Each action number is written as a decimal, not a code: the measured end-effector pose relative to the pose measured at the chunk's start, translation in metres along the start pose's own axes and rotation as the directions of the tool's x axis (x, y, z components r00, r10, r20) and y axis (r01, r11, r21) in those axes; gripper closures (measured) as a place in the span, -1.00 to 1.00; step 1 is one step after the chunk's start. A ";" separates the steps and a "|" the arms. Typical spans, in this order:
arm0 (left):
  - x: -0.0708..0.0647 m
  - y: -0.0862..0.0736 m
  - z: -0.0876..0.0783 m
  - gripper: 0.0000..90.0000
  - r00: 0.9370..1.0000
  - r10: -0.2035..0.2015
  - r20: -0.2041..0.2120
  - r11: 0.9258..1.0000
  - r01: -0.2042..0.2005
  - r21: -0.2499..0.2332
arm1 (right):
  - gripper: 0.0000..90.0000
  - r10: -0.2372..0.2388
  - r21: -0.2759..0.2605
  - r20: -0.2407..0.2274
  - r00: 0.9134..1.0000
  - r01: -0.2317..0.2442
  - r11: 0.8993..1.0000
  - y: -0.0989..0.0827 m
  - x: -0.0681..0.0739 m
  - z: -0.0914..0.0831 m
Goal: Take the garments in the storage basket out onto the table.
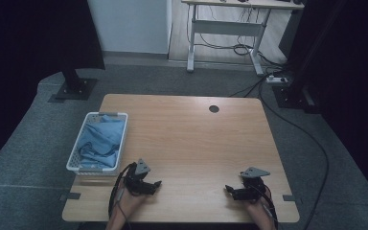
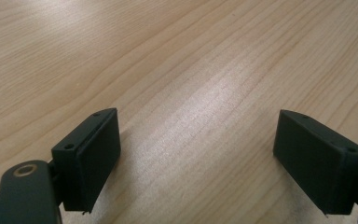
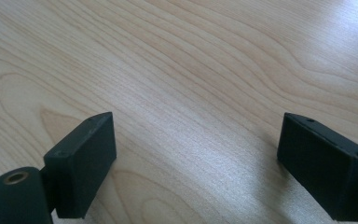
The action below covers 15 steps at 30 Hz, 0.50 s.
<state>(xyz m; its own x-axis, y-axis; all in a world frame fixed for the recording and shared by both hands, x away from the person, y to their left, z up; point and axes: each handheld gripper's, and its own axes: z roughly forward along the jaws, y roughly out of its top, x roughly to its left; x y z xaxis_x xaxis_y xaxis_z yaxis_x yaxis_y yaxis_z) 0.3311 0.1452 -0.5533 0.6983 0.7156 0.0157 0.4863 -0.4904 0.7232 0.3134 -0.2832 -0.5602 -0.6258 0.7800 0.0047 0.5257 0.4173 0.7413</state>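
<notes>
Down at the near edge of the wooden table (image 1: 196,139), both grippers rest low over bare wood. Taking the white basket (image 1: 75,155) as the landmark: it sits at the table's left edge, with crumpled blue cloth (image 1: 100,141) piled inside and reaching up its far wall. The left gripper (image 1: 157,184) lies just off the basket's near right corner, close beside it but not touching, its tips pointing away from the basket toward the table's middle. Its jaws stand wide apart with only wood grain between them, as the left gripper view (image 2: 198,154) makes plain. The right gripper (image 1: 228,189) is well apart from the basket, across the table near the right edge, its tips turned back toward the basket's side. Its jaws too are spread with nothing between them, seen in the right gripper view (image 3: 196,158).

Between the two grippers is plain tabletop. A small dark round hole (image 1: 214,109) sits in the table far from the basket, toward the far right. Beyond the table on the grey floor stand a white desk frame (image 1: 225,33), a power strip (image 1: 276,80) and loose cables (image 1: 311,139).
</notes>
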 end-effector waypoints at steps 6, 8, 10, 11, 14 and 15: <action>0.000 0.000 0.000 -0.67 1.000 -0.003 -0.004 1.000 0.003 0.000 | -0.74 -0.008 -0.002 -0.008 1.000 0.008 1.000 0.000 0.001 0.000; -0.001 0.000 0.000 -0.67 1.000 -0.010 -0.011 1.000 0.010 0.000 | -0.73 -0.010 -0.003 -0.008 1.000 0.010 1.000 0.000 0.001 0.000; -0.001 0.000 0.000 -0.68 1.000 -0.013 -0.014 1.000 0.013 0.000 | -0.73 -0.012 -0.003 -0.009 1.000 0.012 1.000 -0.001 0.001 -0.001; -0.002 0.000 0.000 -0.68 1.000 -0.018 -0.019 1.000 0.018 0.000 | -0.72 -0.013 -0.003 -0.013 1.000 0.013 1.000 -0.001 0.002 -0.001; -0.002 0.000 0.000 -0.69 1.000 -0.020 -0.017 1.000 0.020 0.000 | -0.70 -0.020 -0.004 -0.020 1.000 0.020 1.000 -0.001 0.002 -0.001; -0.002 0.000 0.000 -0.69 1.000 -0.020 -0.017 1.000 0.020 0.000 | -0.70 -0.020 -0.004 -0.020 1.000 0.020 1.000 -0.001 0.002 -0.001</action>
<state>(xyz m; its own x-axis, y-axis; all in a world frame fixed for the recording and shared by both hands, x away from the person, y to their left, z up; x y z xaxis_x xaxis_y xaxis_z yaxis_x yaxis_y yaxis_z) 0.3299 0.1438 -0.5535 0.6795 0.7335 0.0132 0.4998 -0.4761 0.7236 0.3107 -0.2823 -0.5601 -0.6477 0.7619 0.0028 0.5105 0.4311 0.7440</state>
